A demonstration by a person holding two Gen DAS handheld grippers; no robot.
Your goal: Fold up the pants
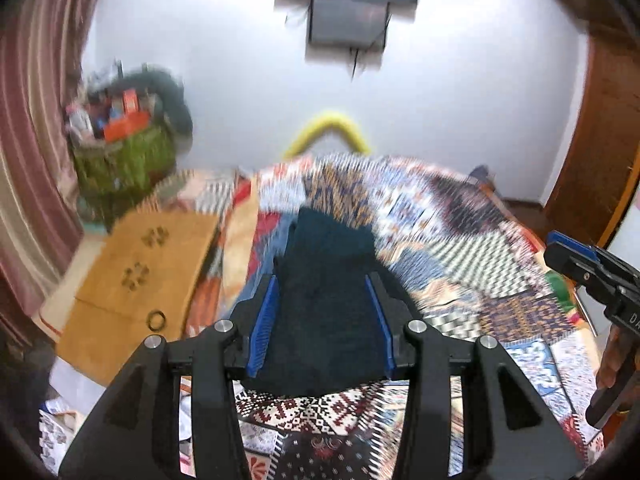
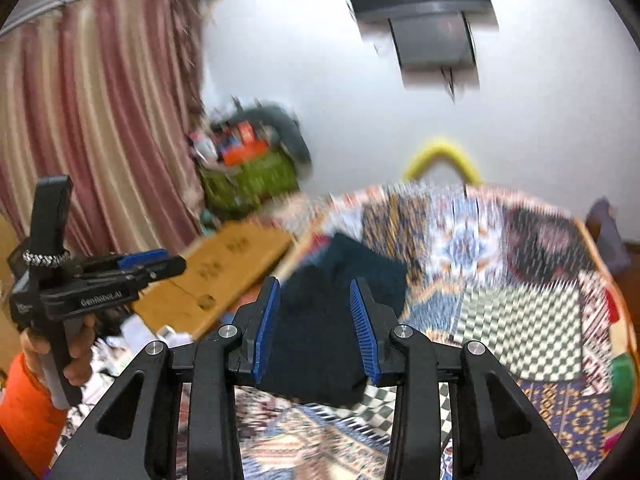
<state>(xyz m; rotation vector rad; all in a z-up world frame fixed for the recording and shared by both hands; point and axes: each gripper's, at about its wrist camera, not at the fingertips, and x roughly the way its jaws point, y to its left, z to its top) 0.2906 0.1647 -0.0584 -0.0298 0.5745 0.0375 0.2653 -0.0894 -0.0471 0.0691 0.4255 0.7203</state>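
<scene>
Both views motion-blurred. Dark teal pants (image 1: 328, 280) lie in a folded heap at frame centre on the patchwork quilt (image 1: 460, 248). Left gripper (image 1: 326, 312) spread, pads clear of the cloth. Right gripper (image 2: 316, 328) likewise spread, pinching nothing. Brown mat (image 1: 136, 272) at left; green basket (image 2: 252, 180) against the wall.

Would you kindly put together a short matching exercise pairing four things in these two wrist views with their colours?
Things:
1. pants
2. gripper pads
3. curved tube behind the bed
4. curtain

Colours:
A. yellow
B. pink and cream stripes
C. dark teal
D. blue

Pairs: 1-C, 2-D, 3-A, 4-B
</scene>
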